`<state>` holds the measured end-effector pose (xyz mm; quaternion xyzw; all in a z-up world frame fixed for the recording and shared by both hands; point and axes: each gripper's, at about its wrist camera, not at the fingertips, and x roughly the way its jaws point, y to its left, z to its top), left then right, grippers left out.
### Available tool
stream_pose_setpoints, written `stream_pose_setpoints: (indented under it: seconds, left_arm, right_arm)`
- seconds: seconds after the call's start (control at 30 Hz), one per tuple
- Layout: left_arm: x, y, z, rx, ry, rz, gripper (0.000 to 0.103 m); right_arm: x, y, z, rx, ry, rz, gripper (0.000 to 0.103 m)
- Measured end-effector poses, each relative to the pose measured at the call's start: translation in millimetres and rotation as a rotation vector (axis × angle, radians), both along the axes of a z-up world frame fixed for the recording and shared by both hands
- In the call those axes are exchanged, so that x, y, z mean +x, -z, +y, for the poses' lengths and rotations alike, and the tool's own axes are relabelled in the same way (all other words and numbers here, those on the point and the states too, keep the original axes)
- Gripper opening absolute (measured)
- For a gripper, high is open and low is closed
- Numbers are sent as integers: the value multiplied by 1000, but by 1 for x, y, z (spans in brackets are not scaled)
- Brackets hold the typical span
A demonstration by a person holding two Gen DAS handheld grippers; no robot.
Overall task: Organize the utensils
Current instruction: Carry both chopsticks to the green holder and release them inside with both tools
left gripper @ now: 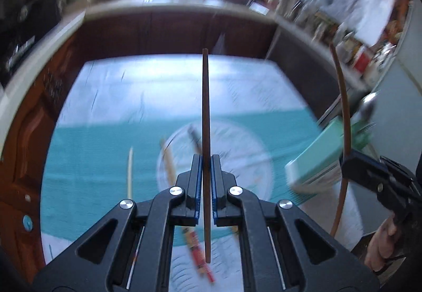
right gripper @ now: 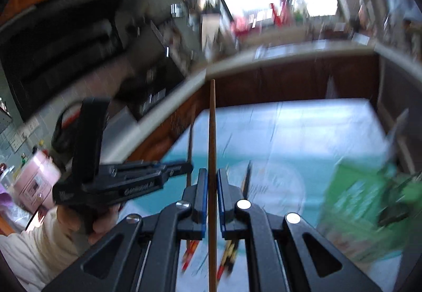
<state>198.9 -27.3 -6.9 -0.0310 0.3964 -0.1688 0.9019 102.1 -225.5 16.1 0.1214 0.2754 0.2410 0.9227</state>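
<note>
Chopsticks stood upright, one per claw: left claw clamped a dark brown wooden stick, right claw pinched a lighter brown stick, both raised above the teal-clothed worktop.

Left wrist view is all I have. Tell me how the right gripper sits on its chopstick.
Observer: The right gripper is shut on a light brown chopstick, which runs straight up between its fingers and out past their tips.
Operator: Report what lies under it.
Observer: Blurred yellow-and-black utensils lie on the table below it.
Operator: Now describe my own side from there.
Observer: A hand in a cream sleeve grips the left gripper, which holds a dark chopstick upright.
</note>
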Motion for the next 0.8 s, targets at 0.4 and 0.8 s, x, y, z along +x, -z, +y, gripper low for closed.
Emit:
stream_pose_setpoints:
  seconds: [0.4, 0.8]
  left_arm:
    - [-36, -141, -69, -113, 116, -323, 4]
    - [-33, -155, -153, -130, 210, -361, 4]
  right_arm:
    - [-18, -49, -82, 64, 360, -340, 7]
    - [-32, -39, -93, -15, 435, -474, 7]
